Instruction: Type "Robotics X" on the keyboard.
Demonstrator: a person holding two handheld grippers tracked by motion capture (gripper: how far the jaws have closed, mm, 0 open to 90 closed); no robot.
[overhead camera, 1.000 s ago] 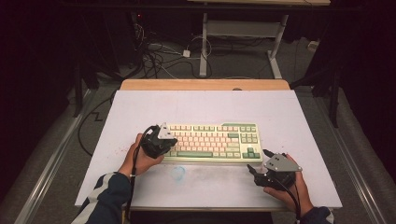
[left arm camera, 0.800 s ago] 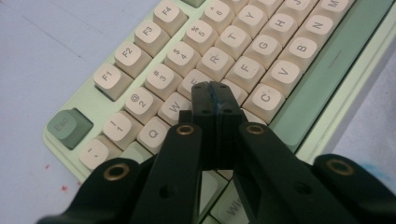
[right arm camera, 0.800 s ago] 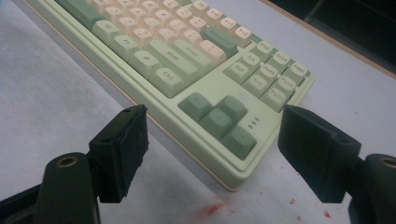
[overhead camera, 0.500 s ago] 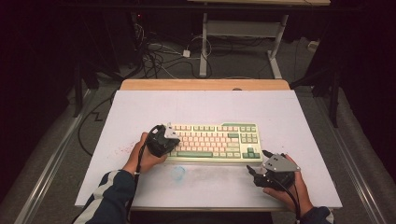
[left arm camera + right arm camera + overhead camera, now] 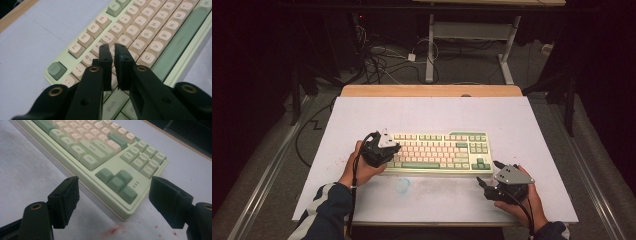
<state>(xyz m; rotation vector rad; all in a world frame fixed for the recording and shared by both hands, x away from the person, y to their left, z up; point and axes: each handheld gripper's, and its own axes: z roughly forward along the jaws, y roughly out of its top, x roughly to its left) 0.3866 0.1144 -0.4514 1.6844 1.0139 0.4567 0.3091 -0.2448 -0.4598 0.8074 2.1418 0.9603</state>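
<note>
Beside the keyboard [image 5: 439,152], a faint round mark [image 5: 402,185] stains the mat [image 5: 512,115]

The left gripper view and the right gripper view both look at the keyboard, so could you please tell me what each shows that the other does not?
The left gripper view has the function row, letter keys and the nearly closed left claw above them. The right gripper view has the arrow keys, red specks on the table and the wide-open right claw. Both share the green keyboard on the pale table.
</note>
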